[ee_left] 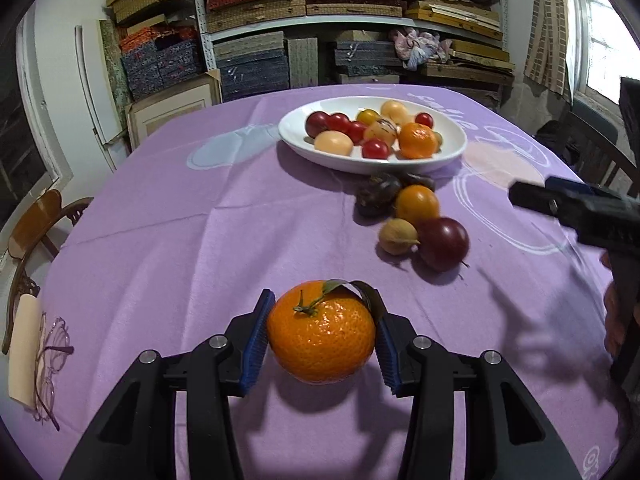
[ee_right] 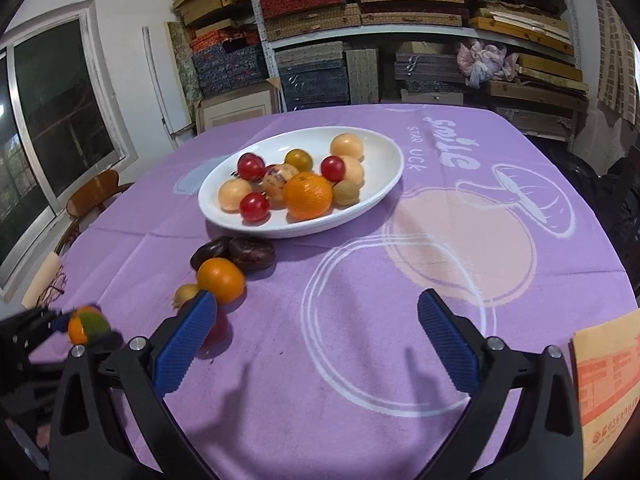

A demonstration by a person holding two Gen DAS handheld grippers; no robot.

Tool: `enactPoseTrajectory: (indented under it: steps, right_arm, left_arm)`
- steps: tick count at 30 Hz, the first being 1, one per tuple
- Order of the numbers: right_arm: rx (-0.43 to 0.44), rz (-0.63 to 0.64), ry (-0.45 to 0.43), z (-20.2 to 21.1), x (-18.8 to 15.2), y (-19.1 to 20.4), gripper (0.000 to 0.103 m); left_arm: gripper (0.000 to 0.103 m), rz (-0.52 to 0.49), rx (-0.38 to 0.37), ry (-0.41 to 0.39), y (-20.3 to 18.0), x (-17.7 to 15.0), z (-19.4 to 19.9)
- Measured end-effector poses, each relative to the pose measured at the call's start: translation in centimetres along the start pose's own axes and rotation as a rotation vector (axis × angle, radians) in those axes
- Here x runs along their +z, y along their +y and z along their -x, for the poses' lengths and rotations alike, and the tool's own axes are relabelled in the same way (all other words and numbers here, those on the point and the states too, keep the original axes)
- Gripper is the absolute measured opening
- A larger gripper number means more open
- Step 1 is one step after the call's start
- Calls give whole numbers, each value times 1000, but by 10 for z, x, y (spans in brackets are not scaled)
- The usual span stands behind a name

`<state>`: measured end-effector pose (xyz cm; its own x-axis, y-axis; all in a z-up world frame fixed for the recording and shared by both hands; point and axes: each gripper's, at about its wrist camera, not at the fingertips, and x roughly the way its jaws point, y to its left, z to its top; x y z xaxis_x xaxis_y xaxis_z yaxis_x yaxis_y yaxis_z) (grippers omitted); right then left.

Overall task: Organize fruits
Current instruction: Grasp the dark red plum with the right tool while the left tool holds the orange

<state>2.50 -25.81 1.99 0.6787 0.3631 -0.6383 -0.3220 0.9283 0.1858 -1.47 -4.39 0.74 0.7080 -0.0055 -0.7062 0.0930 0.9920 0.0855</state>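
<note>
Loose fruit cluster point(ee_left: 416, 216) between left tool point(ee_left: 322, 334) and plate point(ee_left: 292, 138).

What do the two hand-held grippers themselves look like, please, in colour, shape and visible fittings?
Both match. The left hand-held gripper has glossy black plastic arms with cut-out openings, round silver pivot bolts, and blue ridged pads on its fingers. The right hand-held gripper has the same black frame, silver bolts and blue textured pads. No cables, markings or sleeves are visible.
</note>
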Motion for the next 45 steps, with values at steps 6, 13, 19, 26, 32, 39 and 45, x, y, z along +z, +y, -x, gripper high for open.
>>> enactPoseTrajectory:
  steps: [6,13,19,26,32,39,45]
  right_arm:
    - [11,93,71,-12,-13,48,99]
    - [51,107,142,-33,-14,72,66]
    - [44,110,163,-44,-15,75,58]
    - [47,117,162,-51,-8,72,57]
    - [68,117,181,-56,-8,72,41]
    - [79,109,167,-53,-8,70,40]
    - [72,103,174,-51,-10,68,40]
  left_arm:
    - [47,76,14,-15,29,31,-16]
    - [47,116,-29,8,34,28,-34]
    - [48,135,-55,16,42,27,-36]
    - [48,131,-68,30,40,26,-39]
    - [48,118,-72,44,38,25,-43]
    - [48,110,-69,53,35,22,-46]
    - [48,105,-98,86,34,21,-52]
